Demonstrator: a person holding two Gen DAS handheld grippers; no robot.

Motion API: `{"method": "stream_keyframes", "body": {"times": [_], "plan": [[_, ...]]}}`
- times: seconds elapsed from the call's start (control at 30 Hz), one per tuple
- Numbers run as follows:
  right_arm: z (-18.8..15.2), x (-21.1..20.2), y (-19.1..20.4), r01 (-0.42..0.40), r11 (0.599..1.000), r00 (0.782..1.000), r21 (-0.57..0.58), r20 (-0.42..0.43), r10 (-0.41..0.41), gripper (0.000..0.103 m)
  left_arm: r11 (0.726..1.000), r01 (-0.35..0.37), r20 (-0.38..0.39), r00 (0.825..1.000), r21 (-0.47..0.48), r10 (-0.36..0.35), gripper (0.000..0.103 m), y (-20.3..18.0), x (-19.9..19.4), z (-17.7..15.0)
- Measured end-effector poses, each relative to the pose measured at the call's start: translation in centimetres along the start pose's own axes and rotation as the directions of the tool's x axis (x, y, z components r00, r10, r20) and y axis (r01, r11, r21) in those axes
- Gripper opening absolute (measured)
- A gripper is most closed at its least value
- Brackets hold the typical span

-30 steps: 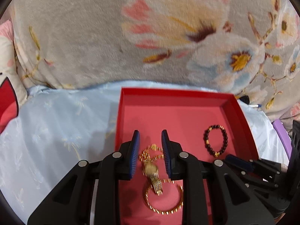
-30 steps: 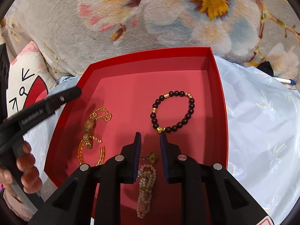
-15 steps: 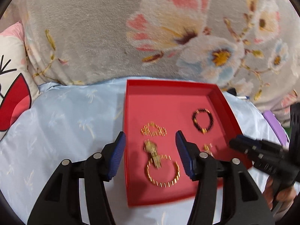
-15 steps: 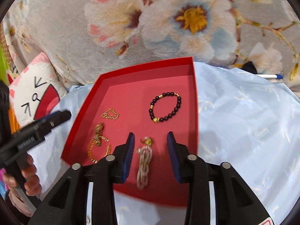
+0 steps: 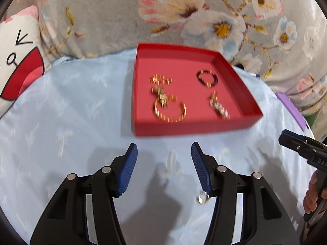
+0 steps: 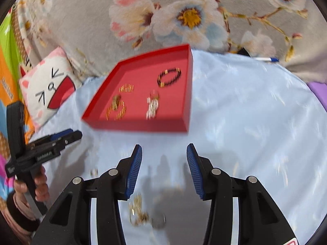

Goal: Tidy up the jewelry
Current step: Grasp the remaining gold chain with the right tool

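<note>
Red tray (image 5: 190,127) at cloth's (image 5: 61,122) far edge, bangle (image 5: 169,110), beads (image 5: 206,78), pearls (image 5: 219,107) inside, left gripper (image 5: 163,165) wide, right gripper (image 6: 163,169) wide, ring (image 5: 203,199) on cloth.

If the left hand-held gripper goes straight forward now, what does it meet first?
Probably the near wall of the red tray. Between the open left hand-held gripper and that wall only bare blue cloth shows, though depth is uncertain.
</note>
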State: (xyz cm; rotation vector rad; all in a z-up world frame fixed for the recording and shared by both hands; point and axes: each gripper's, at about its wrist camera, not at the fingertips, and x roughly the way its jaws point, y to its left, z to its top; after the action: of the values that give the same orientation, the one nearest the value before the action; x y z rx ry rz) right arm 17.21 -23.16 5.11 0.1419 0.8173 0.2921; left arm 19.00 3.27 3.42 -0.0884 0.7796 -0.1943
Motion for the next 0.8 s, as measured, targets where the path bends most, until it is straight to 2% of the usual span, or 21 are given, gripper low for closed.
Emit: {"method": "stream_keyframes", "body": {"times": [0.2,0.47,0.6,0.8], "plan": [[-4.2,-1.0,1.1,-0.005,1.000,0.999,-0.028,-0.042,0.003,0.045,1.000,-0.004,-0.018,1.000,0.008,0.004,0.053,-0.5,-1.1,-3.3],[-8.3,-1.7,4.8,-0.039,0.991,0.996,-0.131,-0.079,0.029,0.045,1.000,0.008,-0.039,0.999,0.002,-0.008,0.053,-0.6,-2.8,-6.5],[-9.2,-0.6,5.3,-0.010,0.987,0.994,-0.162,-0.109,-0.007,0.044,1.000,0.021,-0.047,0.999,-0.001,-0.021,0.054,-0.7,-3.5,-7.5],[-8.7,0.1,4.7,0.010,0.991,0.993,-0.136,-0.111,-0.026,0.044,0.999,0.030,-0.059,0.998,-0.017,-0.031,0.055,-0.7,-3.3,-7.5]]}}
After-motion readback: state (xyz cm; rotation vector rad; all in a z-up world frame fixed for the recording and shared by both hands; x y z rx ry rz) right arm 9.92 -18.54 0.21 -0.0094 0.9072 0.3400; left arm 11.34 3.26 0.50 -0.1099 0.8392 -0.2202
